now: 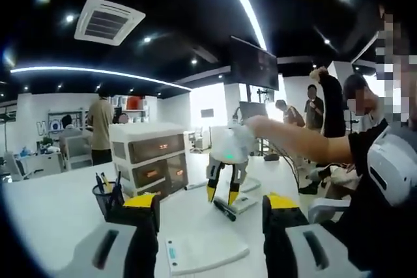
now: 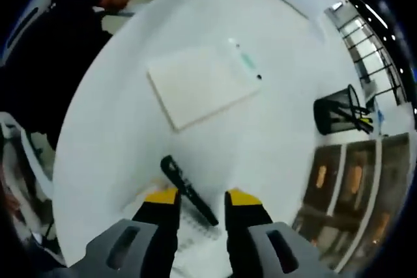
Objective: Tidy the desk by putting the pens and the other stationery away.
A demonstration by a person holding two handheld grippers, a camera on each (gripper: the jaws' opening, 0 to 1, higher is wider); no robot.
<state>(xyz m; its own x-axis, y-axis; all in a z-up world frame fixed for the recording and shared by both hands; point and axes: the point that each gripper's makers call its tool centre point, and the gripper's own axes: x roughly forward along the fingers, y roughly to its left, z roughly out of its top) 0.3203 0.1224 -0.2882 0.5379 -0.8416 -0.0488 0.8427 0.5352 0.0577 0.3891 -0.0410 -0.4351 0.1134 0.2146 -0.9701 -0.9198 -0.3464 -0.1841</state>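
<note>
Right gripper (image 2: 201,194): hovers over the white bench (image 2: 273,141); its yellow-tipped fingers (image 2: 163,196) stand a narrow way apart and hold nothing. In the left gripper view it hangs from the person's hand (image 1: 242,136).
Left gripper (image 1: 210,205): fingers set wide, nothing between them, held back near the person.
Black pen (image 2: 189,190): lies flat on the bench, partly over a ruled sheet (image 2: 189,236), slanting between the right gripper's fingertips.
Pen cup (image 2: 339,112): black mesh, upright, far from the pen toward the drawer unit (image 2: 352,180), already holding a few pens.
Notepad (image 2: 203,86): white, lies flat beyond the pen, well apart from it.
Handling: the pen looks light, stiff and smooth, likely to roll or slip. A grip across the barrel near its middle seems best, with the fingers turned square to its length.
Risk: pinching near one end could let the pen swing or drag the loose sheet.
</note>
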